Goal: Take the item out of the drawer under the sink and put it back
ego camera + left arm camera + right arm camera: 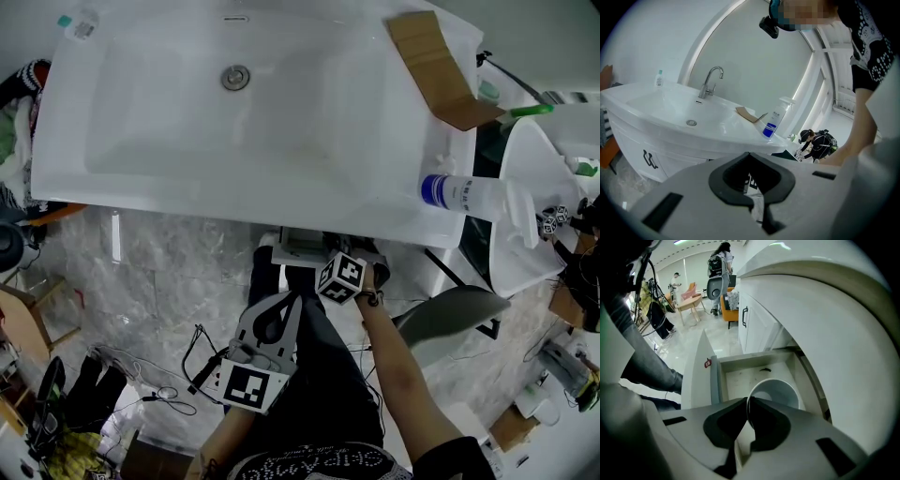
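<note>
right claw: your right gripper (pixel 747 401) is closed right down on the rim of the white cup (pixel 777 391), one pad inside the wall and one outside. it's a thin-wall pinch, nothing more.
left claw: your left gripper (pixel 750 154) is closed too, with nothing in it. it's held over your legs, well apart from the drawer.
cup: it's in the open drawer (pixel 750 358) under the sink (pixel 66 141), mouth up, in the part of the drawer nearest your gripper and apart from the far side wall. can't tell if the base is on the drawer floor or just off it.
step: looks like the pick. the grip is made, the lift isn't clearly begun.
lift: go straight up until the base clears the drawer's rim, then bring it out toward you. the sink hangs close over the drawer's inner end, so don't arc that way.
grip risk: a rim pinch lets the cup swing about the pads. go slow, hold your wrist steady, don't roll.
front panel: the drawer front (pixel 696 373) stands just beside the cup. stay off it, a knock could slide the drawer.
return: set the base flat on the drawer floor, away from the walls, before you open the jaws.
</note>
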